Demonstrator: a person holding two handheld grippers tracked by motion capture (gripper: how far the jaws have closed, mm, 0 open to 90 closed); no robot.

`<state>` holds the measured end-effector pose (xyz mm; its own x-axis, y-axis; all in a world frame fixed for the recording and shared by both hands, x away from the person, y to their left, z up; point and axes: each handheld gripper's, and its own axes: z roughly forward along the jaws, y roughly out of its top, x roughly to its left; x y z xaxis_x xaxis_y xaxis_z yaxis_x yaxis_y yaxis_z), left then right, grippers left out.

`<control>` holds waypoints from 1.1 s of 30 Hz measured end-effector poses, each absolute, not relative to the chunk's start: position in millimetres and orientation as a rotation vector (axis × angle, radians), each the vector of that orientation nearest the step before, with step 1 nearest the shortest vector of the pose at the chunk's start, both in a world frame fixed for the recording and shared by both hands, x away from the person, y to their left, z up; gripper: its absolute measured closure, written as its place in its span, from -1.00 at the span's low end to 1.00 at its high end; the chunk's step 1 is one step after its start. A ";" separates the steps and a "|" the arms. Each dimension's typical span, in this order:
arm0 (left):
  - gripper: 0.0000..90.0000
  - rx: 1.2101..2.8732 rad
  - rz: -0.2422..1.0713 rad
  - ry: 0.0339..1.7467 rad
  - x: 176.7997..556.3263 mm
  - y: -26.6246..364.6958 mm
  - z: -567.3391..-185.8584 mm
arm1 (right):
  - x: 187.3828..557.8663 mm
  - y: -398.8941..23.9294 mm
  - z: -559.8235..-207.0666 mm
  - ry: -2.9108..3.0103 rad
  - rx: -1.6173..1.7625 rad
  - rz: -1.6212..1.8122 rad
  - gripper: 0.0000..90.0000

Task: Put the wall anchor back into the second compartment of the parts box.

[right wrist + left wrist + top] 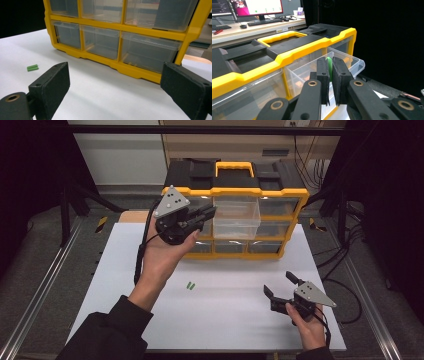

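At the organiser's top row, the left gripper (pixel 206 213) holds a small green piece (pixel 328 65) pinched between its black padded jaws, beside the pulled-out clear drawer (pixel 236 218) of the yellow and black parts organiser (pixel 295 195). Step in hand, by my reading: carrying the piece to that open drawer for drop-off. Next move calls for bringing the jaw tips over the drawer's opening, past its thin front wall, then easing the grip so the piece falls inside. Two more green pieces (pixel 190 285), short and stick-like, lie together on the matte white table (pixel 225 320), well apart from the organiser. Right gripper (pixel 281 287) rests near the table's right front edge, jaws spread wide with nothing between them. Drawers are transparent rigid plastic; frame glossy yellow.
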<state>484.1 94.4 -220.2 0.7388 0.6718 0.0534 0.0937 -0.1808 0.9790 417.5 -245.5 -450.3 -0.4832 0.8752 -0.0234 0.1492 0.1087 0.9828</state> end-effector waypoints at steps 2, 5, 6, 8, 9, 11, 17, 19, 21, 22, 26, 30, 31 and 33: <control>0.86 1.700 0.581 0.620 488.4 90.3 -220.3 | 417.5 -245.3 -450.3 1.742 1.003 1.427 -0.80; 0.86 1.702 0.585 0.620 495.0 81.6 -220.1 | 417.1 -245.0 -450.2 1.744 1.002 1.430 -0.80; 0.86 1.703 0.588 0.624 497.0 78.7 -220.3 | 416.9 -245.0 -450.1 1.745 1.005 1.432 -0.80; 0.86 1.712 0.595 0.625 501.3 73.5 -221.3 | 417.1 -245.0 -450.2 1.745 1.004 1.434 -0.80; 0.86 1.719 0.598 0.626 503.3 71.8 -222.0 | 417.4 -244.8 -450.4 1.744 1.001 1.439 -0.80; 0.86 1.719 0.595 0.627 506.3 67.4 -223.5 | 417.6 -244.5 -450.4 1.744 0.998 1.441 -0.80; 0.51 1.694 0.629 0.554 509.1 63.5 -227.2 | 417.8 -244.3 -450.4 1.745 0.994 1.447 -0.80; 0.29 1.668 0.641 0.556 507.5 67.4 -226.6 | 417.8 -244.3 -450.4 1.747 0.993 1.449 -0.80; 0.10 1.648 0.642 0.567 505.4 72.3 -225.8 | 418.3 -244.4 -450.7 1.749 0.990 1.447 -0.80; 0.01 1.645 0.645 0.569 504.0 75.4 -225.6 | 417.7 -244.1 -450.5 1.753 0.999 1.445 -0.80; -0.19 1.645 0.641 0.575 498.1 86.6 -227.4 | 417.6 -244.1 -450.3 1.749 0.995 1.445 -0.80; -0.34 1.664 0.632 0.568 492.6 95.6 -231.5 | 417.7 -244.1 -450.4 1.748 0.995 1.441 -0.81; -0.36 1.665 0.637 0.569 491.0 97.8 -232.7 | 417.7 -244.1 -450.4 1.747 0.997 1.440 -0.81; -0.40 1.671 0.632 0.569 488.6 102.6 -235.1 | 417.6 -244.3 -450.4 1.746 0.997 1.439 -0.81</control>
<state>488.6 102.6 -235.1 0.7328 0.6730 0.1005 0.0299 -0.1794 0.9833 417.6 -244.3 -450.4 -0.4944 0.8690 -0.0190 0.1474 0.1054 0.9834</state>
